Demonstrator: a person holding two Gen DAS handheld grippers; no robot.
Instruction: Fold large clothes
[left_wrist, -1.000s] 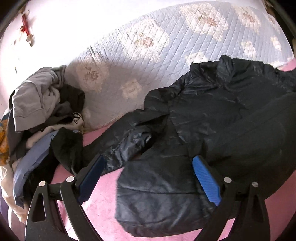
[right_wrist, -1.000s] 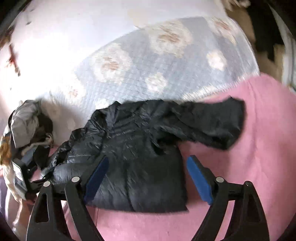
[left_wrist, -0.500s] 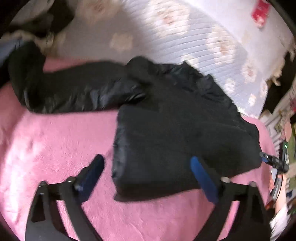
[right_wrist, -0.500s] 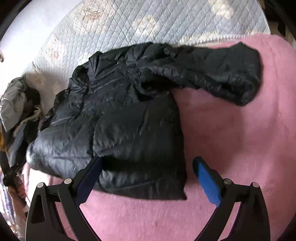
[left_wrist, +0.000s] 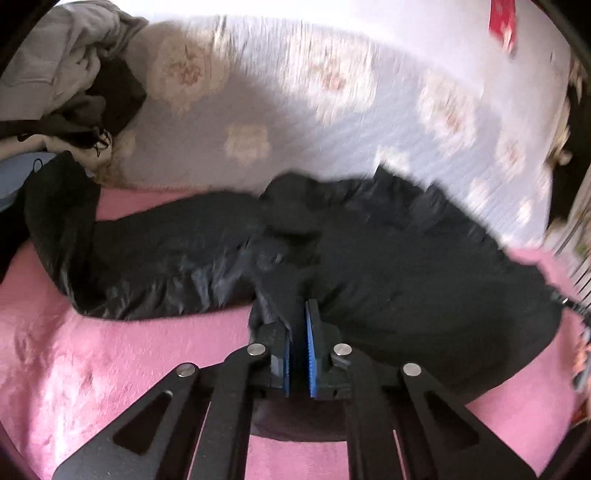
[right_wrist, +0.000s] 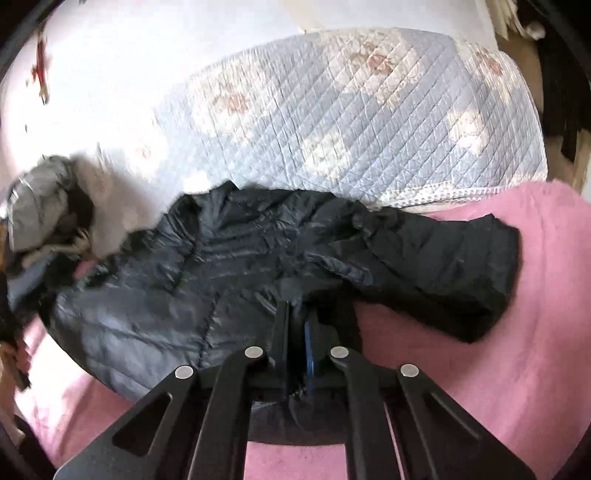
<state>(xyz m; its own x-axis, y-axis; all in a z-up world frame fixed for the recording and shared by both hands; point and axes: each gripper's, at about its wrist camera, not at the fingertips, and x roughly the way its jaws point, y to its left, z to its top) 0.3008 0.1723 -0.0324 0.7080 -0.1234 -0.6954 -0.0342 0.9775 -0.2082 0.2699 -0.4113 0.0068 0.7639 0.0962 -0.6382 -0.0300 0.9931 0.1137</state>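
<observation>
While both tongs are clamped narrow, a black quilted puffer jacket (left_wrist: 406, 258) is seen spread on a pink fleece blanket (left_wrist: 110, 350), its collar end reaching onto a pale blue quilted mattress pad with floral patches (right_wrist: 369, 122). The left gripper (left_wrist: 297, 332) is closed on a pinch of the jacket's lower edge, black fabric being trapped between the blue pads. The right gripper (right_wrist: 295, 332) is likewise closed on the jacket hem, cloth bunched between its fingers. One sleeve is laid out over the pink blanket to the right in the right wrist view; the other sleeve is stretched to the left in the left wrist view. A heap of grey and dark clothes (left_wrist: 66, 74) is piled beside the mattress pad, near the left sleeve end. Motion blur is present in the left view.
</observation>
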